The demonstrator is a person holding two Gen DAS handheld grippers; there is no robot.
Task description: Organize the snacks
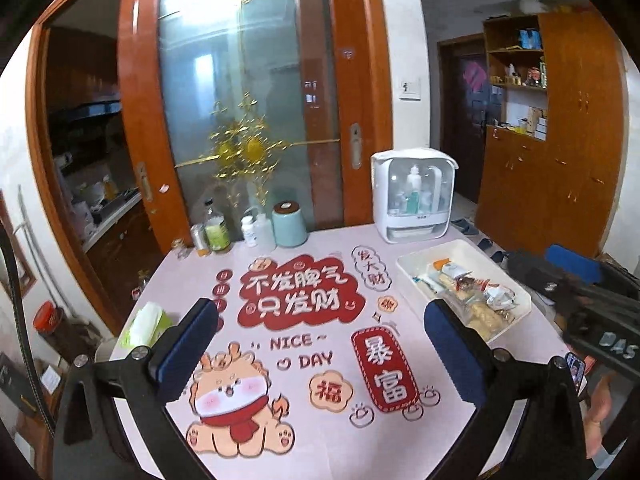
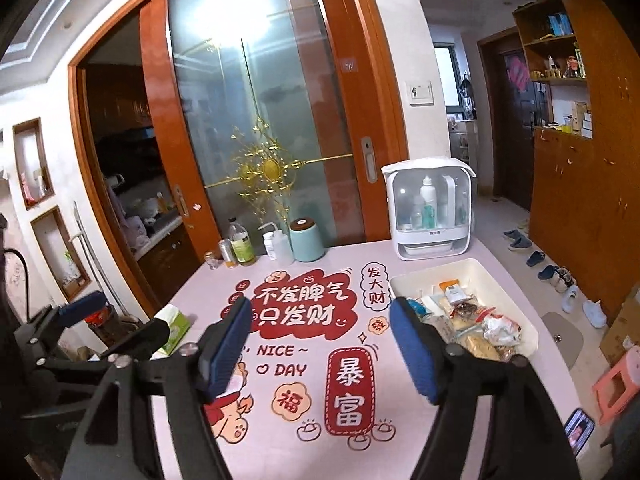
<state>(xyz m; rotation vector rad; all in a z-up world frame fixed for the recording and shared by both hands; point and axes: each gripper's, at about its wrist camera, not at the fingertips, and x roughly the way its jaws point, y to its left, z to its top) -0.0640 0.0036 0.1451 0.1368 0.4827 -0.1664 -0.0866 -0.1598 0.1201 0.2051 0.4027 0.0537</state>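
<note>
A white tray full of several wrapped snacks sits on the right side of the pink table; it also shows in the right wrist view, snacks inside. My left gripper is open and empty, held above the table's middle, left of the tray. My right gripper is open and empty, above the table with its right finger beside the tray's near left corner. The left gripper also shows at the left edge of the right wrist view.
At the table's far edge stand bottles, a teal canister and a white cosmetics case. A green tissue pack lies at the left edge. A phone lies at the near right. A sliding glass door stands behind.
</note>
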